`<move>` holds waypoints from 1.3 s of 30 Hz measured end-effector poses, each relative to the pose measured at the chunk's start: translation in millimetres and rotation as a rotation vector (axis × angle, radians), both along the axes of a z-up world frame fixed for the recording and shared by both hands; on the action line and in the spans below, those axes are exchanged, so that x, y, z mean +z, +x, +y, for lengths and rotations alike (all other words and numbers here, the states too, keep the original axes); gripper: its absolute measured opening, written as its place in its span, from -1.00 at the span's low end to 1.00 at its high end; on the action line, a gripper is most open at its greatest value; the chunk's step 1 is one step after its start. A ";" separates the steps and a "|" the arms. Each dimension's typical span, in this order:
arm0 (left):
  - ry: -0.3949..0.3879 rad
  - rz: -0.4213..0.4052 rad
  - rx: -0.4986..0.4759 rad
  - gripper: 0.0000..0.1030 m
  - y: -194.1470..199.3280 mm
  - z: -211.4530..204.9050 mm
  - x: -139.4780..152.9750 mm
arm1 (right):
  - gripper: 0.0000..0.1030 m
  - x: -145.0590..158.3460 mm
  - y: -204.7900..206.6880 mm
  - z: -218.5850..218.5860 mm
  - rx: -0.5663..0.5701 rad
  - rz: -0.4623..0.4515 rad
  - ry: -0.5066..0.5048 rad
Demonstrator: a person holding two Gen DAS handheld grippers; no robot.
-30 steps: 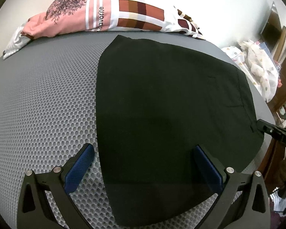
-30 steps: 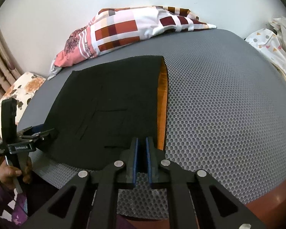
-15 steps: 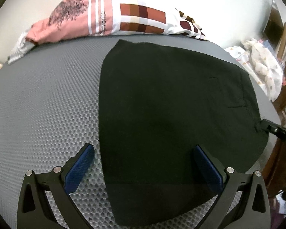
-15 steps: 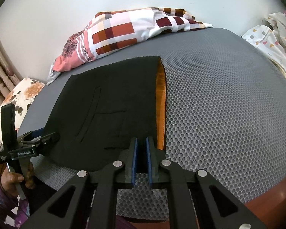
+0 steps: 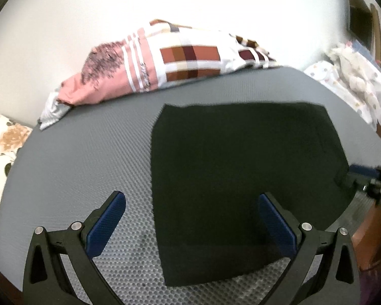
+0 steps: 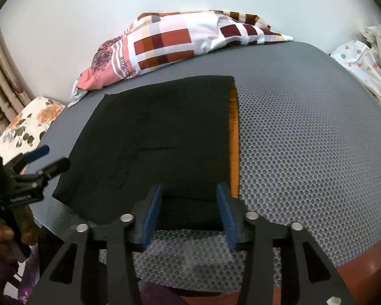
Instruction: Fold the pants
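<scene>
Black pants (image 5: 241,172) lie folded into a flat rectangle on the grey mesh bed (image 5: 83,157). In the right wrist view the pants (image 6: 160,137) show an orange inner strip (image 6: 233,137) along their right edge. My left gripper (image 5: 190,218) is open and empty, held above the near edge of the pants. My right gripper (image 6: 188,213) is open, its blue pads on either side of the near right corner of the pants. Each gripper shows at the edge of the other's view: the right one (image 5: 368,180), the left one (image 6: 38,162).
A pink and checked quilt (image 5: 165,66) lies bunched at the far side of the bed against the white wall. A floral cushion (image 6: 28,124) sits off the left end. White patterned bedding (image 6: 363,61) lies at the right. The brown bed frame (image 6: 363,259) borders the near edge.
My right gripper has opened and let go of the pants' corner. My left gripper has pulled back and up, staying open. The pants lie still.
</scene>
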State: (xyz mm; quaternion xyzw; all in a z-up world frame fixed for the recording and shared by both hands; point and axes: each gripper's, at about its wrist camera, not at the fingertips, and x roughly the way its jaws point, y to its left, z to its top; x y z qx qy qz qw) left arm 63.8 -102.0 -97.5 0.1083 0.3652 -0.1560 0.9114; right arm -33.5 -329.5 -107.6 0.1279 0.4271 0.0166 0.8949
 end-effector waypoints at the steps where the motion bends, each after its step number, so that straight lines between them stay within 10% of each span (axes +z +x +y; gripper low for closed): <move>1: 0.004 -0.009 0.013 1.00 -1.0 0.3 4.0 | -0.01 0.3 0.4 2.6 0.004 0.000 -0.005; 24: -0.008 -0.142 0.001 1.00 -2.0 5.0 47.7 | 0.18 16.6 5.2 -48.5 -0.072 -0.022 0.195; 39: -0.226 0.421 -0.220 0.96 109.4 26.6 -22.6 | 0.28 -34.5 66.3 -74.3 0.018 0.143 0.459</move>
